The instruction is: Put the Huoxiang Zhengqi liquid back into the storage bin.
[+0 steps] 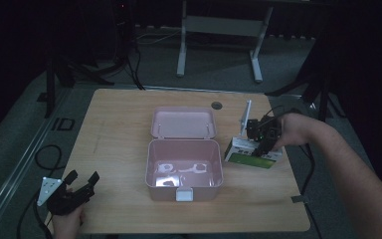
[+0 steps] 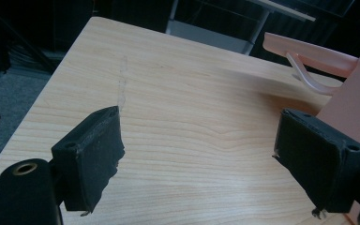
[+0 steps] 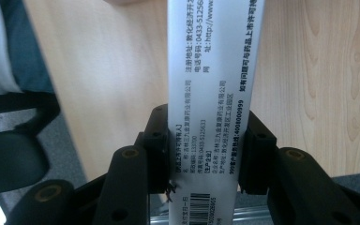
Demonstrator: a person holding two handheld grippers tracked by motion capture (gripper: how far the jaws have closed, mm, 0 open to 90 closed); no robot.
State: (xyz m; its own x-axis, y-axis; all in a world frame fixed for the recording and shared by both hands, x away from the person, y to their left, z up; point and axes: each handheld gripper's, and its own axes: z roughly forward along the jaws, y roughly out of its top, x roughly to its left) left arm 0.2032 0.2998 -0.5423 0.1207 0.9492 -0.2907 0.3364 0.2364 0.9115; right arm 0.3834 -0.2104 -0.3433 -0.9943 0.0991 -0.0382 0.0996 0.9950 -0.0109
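A pink box [image 1: 164,191] stands open mid-table, its lid [image 1: 183,122] laid back behind it. Pale shapes show on its floor; I cannot tell what they are. Just right of the box, my right gripper [image 1: 261,144] is shut on a white and green carton [image 1: 246,152], which is tilted. In the right gripper view the carton's white printed side [image 3: 215,70] stands clamped between both pads of that gripper [image 3: 208,154]. My left gripper [image 1: 83,176] rests at the table's near left corner, open and empty. Its view looks between the spread jaws of the left gripper [image 2: 201,150] across bare wood to the box [image 2: 351,98].
The wooden table [image 1: 119,124] has a round cable hole [image 1: 216,105] at its far edge. A white desk frame [image 1: 219,25] stands on the floor behind. Dark cables [image 1: 47,154] lie on the floor to the left. The table's right edge runs close to the carton.
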